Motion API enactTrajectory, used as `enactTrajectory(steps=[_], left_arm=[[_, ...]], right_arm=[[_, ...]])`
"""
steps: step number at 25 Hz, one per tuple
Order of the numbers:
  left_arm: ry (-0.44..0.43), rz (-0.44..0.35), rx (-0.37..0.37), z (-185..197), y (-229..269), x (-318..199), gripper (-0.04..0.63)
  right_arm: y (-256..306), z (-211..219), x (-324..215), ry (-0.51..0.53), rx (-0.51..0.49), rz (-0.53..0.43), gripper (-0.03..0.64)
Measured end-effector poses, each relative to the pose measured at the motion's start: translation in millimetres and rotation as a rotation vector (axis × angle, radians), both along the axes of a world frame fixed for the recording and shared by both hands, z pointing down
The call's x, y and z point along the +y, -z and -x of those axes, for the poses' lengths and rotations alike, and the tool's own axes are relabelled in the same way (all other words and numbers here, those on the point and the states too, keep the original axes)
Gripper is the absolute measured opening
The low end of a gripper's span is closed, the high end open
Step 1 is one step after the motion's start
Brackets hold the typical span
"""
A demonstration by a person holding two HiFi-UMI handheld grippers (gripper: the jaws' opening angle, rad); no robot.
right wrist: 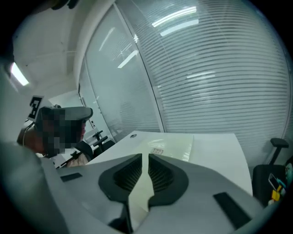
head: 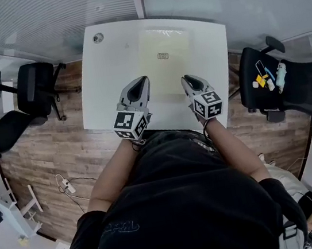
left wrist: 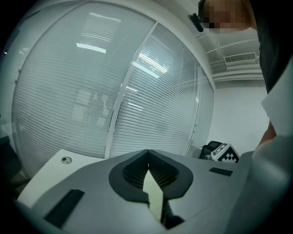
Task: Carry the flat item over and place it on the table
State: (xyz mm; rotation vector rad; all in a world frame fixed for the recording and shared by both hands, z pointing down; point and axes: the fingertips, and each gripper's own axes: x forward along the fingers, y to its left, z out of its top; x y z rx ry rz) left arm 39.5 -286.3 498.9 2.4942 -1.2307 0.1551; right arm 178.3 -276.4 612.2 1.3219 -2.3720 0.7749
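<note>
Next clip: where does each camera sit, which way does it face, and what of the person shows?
Head view: on the person's head, facing steeply down at the table; shows torso, forearms, left gripper, right gripper.
Left gripper view: on the left gripper, along its jaws, shut on the pale sheet, towards the glass wall; person's body at upper right.
Right gripper view: on the right gripper, along its jaws, shut on the sheet, across the table; person at left.
Shared: all show table and sheet.

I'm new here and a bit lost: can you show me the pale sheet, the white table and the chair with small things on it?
sheet [head: 163, 76], head view, its pale middle.
table [head: 106, 82], head view, bare top left of the sheet.
chair [head: 305, 93], head view, bare black seat.
</note>
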Motion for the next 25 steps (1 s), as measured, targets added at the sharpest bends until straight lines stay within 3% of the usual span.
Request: enactTrajectory(steps=[8,12,25], left_arm=[[0.0,-0.065,0.01,-10.9,24.0,20.6,0.015],[-0.005,-0.079,0.003,-15.9,29.1,29.6,0.015],[-0.047,-0.103,-0.005,11.5,36.6,54.2,0.014]], right_arm=[[69.4,14.1,24.0,0.114,-0.047,-0.16,0.021],[93.9,12.4,30.5,0.113,-0.105,-0.197,0.021],[113.5,43.2,50.1,0.091,-0.096,-0.245,0.021]])
